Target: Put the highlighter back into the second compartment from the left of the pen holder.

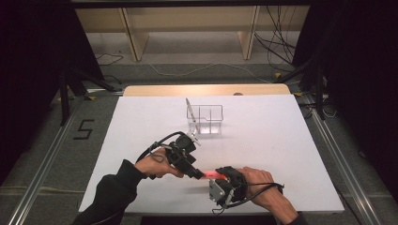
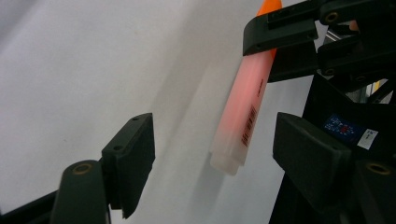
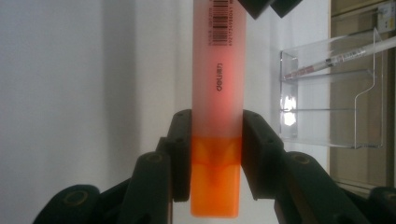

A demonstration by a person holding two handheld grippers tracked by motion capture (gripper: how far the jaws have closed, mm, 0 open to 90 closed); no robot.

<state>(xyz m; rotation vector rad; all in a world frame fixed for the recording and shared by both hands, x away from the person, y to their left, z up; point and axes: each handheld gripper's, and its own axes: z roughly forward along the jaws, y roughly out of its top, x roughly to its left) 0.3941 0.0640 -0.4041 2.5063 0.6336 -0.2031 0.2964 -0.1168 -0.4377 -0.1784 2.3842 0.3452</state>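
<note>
Right gripper [image 3: 217, 154]: its black fingers [image 3: 180, 158] are clamped on the highlighter [image 3: 219, 93], one pad on each flat side, right where the frosted barrel meets the orange end.
Left gripper [image 2: 212, 149]: fingers [image 2: 130, 154] stand wide apart with nothing gripped; the highlighter's free end hangs in the gap between them, nearer one pad, touching neither.
Highlighter, shape and finish: one of them, a flat-sided plastic stick, translucent pink along the barrel, solid orange at the gripped end, a barcode and small printed lettering on its face.
Highlighter, position: held level above the white surface [image 1: 281, 140] at the near edge, bridging the two grippers, seen in the high view as a pink bar [image 1: 209, 174] running from the right gripper [image 1: 220, 176] toward the left gripper [image 1: 199, 176].
Hands: two, a left hand [image 1: 155, 164] in a dark sleeve and a right hand [image 1: 263, 183], one on each gripper.
Holder [image 1: 206, 119]: one clear plastic box with dividers, standing farther back on the surface, well apart from the grippers.
Pen [image 1: 190, 110]: one slim clear pen, leaning in the holder's left compartment.
Surface: smooth, matt white.
</note>
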